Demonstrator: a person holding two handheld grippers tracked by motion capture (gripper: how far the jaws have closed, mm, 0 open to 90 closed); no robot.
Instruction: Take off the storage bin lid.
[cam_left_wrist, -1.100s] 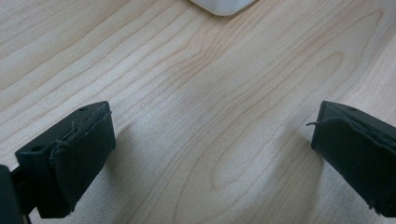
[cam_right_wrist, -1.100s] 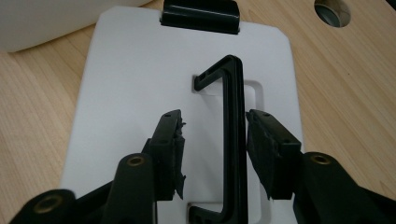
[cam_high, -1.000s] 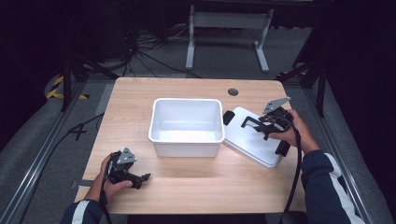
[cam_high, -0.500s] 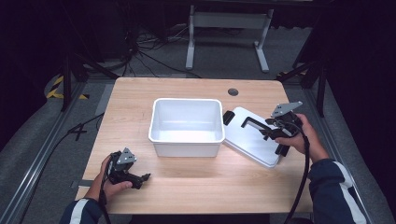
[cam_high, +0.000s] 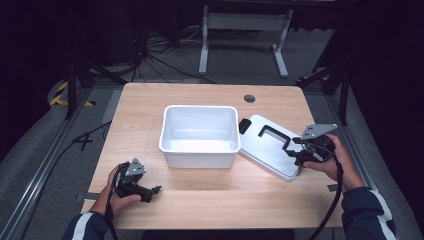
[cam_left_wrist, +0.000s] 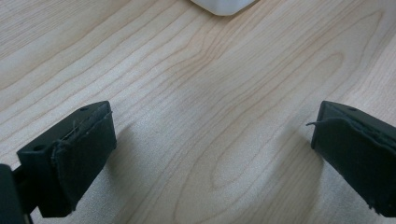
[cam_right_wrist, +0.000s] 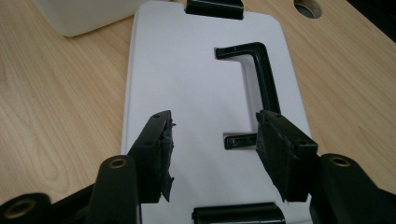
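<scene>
White tub at desk centre, open and bare inside. White lid flat on desk just right of tub, black handle facing up, black latches at both ends. Right hand-held gripper at lid's near-right edge, jaws apart and just been opening, nothing clamped; handle end seen between pads but untouched. Left hand-held gripper well left and near of tub, low over bare wood, jaws wide apart, nothing between.
</scene>
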